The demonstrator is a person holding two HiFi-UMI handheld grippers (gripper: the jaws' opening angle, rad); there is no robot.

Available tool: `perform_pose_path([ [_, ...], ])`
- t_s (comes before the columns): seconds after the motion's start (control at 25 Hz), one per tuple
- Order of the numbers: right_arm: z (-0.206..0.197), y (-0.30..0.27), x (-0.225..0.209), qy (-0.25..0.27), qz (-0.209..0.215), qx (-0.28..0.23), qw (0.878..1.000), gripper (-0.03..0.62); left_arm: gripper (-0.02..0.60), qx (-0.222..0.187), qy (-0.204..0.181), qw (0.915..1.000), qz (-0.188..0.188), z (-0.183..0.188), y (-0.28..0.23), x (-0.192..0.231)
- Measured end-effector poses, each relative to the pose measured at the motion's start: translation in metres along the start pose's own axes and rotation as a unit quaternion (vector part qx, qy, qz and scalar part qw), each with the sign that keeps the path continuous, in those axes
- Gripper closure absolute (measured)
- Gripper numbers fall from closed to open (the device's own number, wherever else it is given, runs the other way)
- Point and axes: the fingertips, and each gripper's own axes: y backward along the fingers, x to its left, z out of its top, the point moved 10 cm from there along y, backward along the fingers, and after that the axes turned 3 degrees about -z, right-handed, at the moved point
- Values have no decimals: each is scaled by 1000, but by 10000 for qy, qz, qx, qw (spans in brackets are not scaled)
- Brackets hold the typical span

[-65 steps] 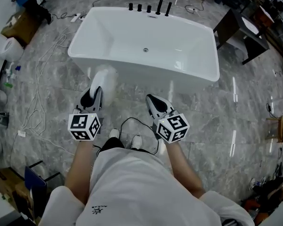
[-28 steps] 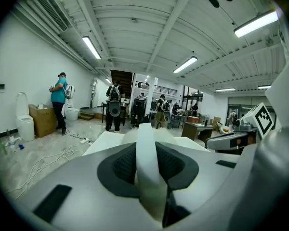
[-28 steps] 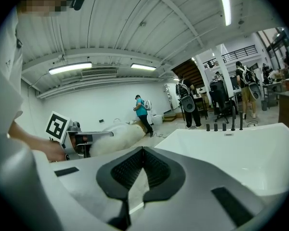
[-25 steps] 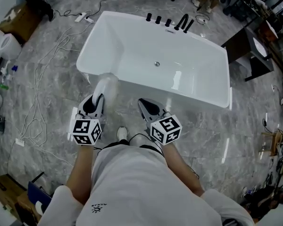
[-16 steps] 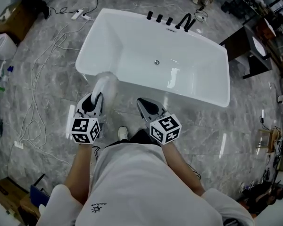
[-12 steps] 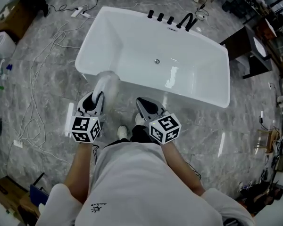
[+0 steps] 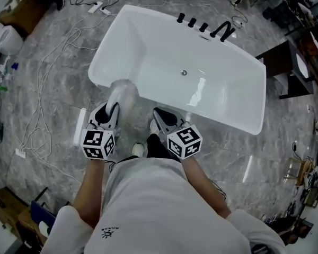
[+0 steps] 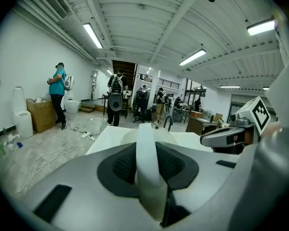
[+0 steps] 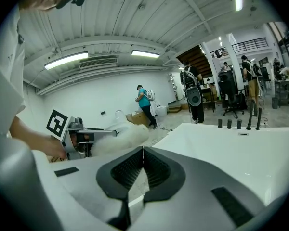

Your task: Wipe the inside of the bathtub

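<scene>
Since the left claw (image 7: 110, 110) is clamped on the white cloth (image 7: 121, 93) right at the bathtub's (image 7: 217, 110) near rim, it's nearer; the tub runs crosswise ahead. Right claw (image 7: 159, 116) is closed, empty.

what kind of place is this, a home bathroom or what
Probably a workshop or test hall, not a home: a freestanding bathtub on a floor with loose cables, strip lights overhead, people with backpacks standing around.
</scene>
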Motion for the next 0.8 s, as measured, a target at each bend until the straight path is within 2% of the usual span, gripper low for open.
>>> perform_pose_path([
  [0.44,18,-43,-84,18,606,271,9978,574,482,322,44,9987,395,16,-76,1],
  [0.64,22,-63,-110,31,933,343,9950,574,482,540,123,9965,625,11,-97,2],
  [0.8,20,-69,-125,-33,1034,424,9937,574,483,781,251,9936,779,7,-109,6],
])
